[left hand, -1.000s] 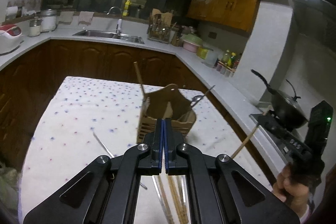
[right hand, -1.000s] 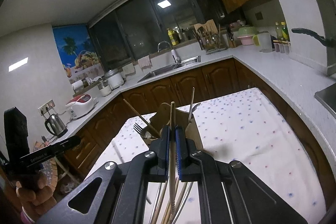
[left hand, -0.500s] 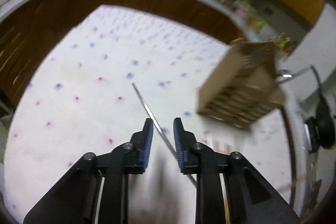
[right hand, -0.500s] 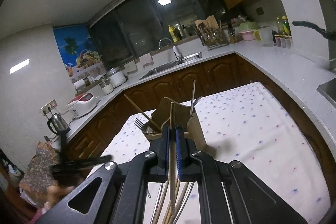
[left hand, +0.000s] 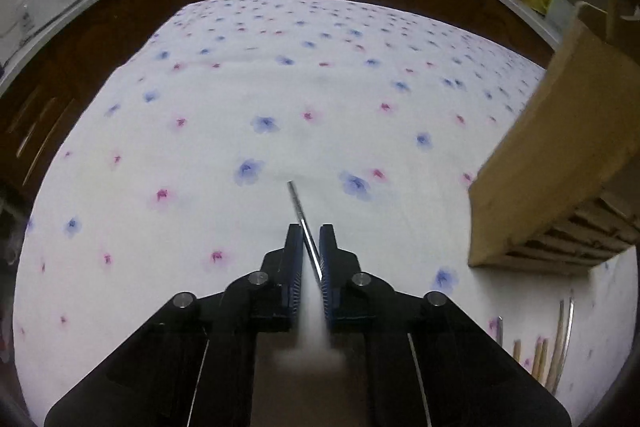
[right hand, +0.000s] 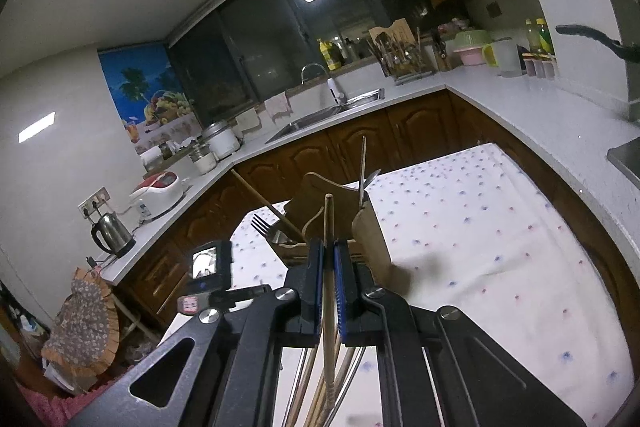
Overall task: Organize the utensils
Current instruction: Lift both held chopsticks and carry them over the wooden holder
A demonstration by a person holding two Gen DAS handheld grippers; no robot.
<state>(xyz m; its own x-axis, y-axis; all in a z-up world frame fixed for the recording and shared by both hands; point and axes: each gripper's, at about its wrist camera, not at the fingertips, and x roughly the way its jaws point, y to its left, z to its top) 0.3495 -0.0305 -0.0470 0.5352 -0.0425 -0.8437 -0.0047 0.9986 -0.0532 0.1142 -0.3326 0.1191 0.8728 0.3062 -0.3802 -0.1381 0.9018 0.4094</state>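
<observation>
Left gripper (left hand: 310,227): shown at lower centre of the left wrist view, pointed steeply down at the flowered tablecloth (left hand: 280,99). Its jaws have just been closing, and a thin metal chopstick (left hand: 301,213) is held between the blue pads (left hand: 295,259); a narrow gap remains on the left side of the rod, which crosses toward the right pad. The chopstick's tip is seen lying on the cloth just ahead of the fingertips, pointing to upper left.

Right gripper (right hand: 328,247): shown at lower centre of the right wrist view, pressed together on a wooden chopstick (right hand: 329,227), which stands upright between the pads and projects above them.

Wooden utensil holder (right hand: 340,211): placed on the table just beyond the right gripper. A fork (right hand: 262,225), a slanting wooden chopstick and an upright metal rod are seen standing in it. In the left wrist view the same holder is seen at the right edge of the frame, well apart from the left gripper.

Loose chopsticks (left hand: 558,351): several wooden and metal pieces, recorded at lower right of the left wrist view, lying on the cloth below the holder.

Background, right wrist view: sink (right hand: 320,115) at centre, kettle (right hand: 110,233) at left, rice cooker (right hand: 160,193) beside it on the counter.
</observation>
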